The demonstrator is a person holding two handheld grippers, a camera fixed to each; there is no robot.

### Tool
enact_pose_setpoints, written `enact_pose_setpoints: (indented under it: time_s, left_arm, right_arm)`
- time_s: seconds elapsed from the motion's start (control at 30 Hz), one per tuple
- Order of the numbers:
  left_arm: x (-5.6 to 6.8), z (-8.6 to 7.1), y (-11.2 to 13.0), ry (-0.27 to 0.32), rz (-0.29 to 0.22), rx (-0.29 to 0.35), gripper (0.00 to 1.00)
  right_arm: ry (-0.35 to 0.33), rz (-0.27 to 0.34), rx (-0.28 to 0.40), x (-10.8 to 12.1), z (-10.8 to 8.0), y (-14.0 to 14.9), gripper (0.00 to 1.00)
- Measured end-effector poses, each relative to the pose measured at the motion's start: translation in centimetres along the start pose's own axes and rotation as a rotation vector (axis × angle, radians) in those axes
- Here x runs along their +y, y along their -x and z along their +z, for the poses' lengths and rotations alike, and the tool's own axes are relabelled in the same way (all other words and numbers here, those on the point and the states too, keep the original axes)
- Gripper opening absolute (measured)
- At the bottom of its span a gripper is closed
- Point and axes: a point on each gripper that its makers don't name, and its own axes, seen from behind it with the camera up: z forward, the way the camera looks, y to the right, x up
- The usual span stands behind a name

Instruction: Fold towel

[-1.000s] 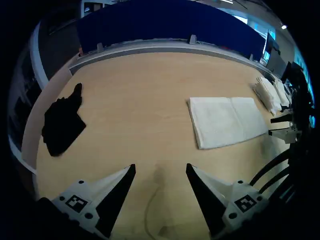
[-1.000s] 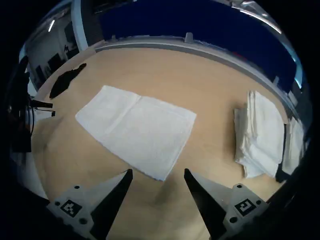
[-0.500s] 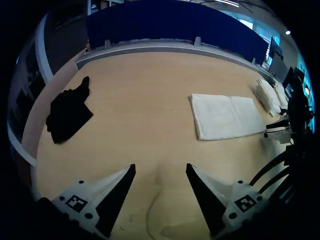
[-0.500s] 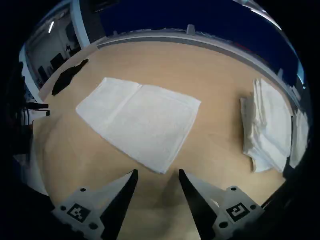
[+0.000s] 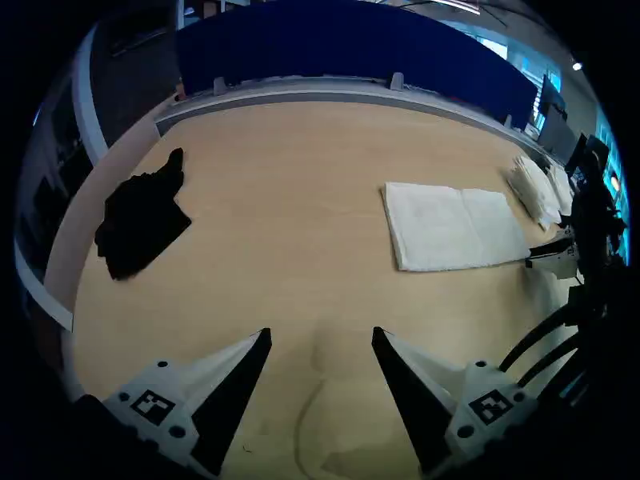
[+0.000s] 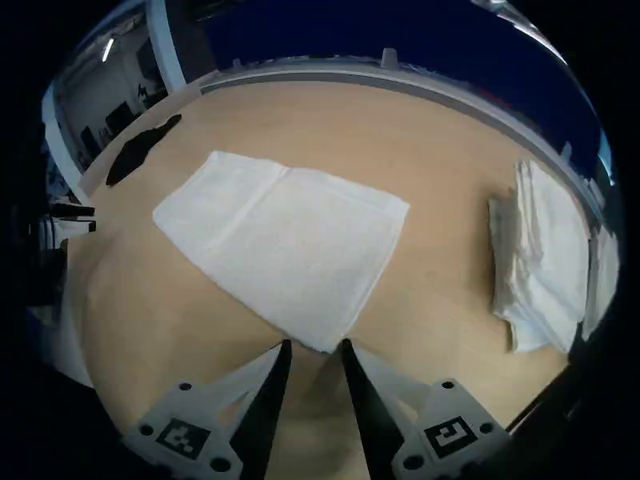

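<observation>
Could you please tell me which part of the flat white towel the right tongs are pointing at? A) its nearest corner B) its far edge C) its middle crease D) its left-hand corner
A: in the right gripper view, the tips of the right tongs sit either side of the nearest corner of the white towel.

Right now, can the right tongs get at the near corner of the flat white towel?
Probably yes. The right tongs are open, and the towel has its near corner right at their tips with nothing between. The folded stack sits well off to one side.
</observation>
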Motion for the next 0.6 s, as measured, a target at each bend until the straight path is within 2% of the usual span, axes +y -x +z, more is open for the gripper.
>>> enact_pose_setpoints:
  time_s: [0.07, 0.13, 0.2, 0.33, 0.6]
  left_arm:
    - [-0.01, -0.07, 0.11, -0.001, -0.002, -0.003, 0.93]
    - [-0.01, -0.04, 0.3, 0.0, -0.004, -0.006, 0.93]
    - [-0.02, 0.01, 0.48, 0.001, -0.005, -0.008, 0.93]
    - [-0.11, 0.18, 0.77, -0.001, -0.004, -0.014, 0.93]
    - [-0.05, 0.12, 0.62, 0.002, -0.005, -0.01, 0.93]
  right_arm:
    - [0.003, -0.001, -0.001, 0.17, 0.07, -0.12, 0.34]
    - [0.006, -0.007, -0.003, 0.37, 0.05, -0.05, 0.26]
    - [0.006, -0.012, -0.006, 0.47, -0.02, 0.01, 0.25]
    - [0.011, -0.018, -0.009, 0.62, -0.15, 0.09, 0.11]
    - [0.006, -0.01, -0.002, 0.32, -0.52, -0.47, 0.07]
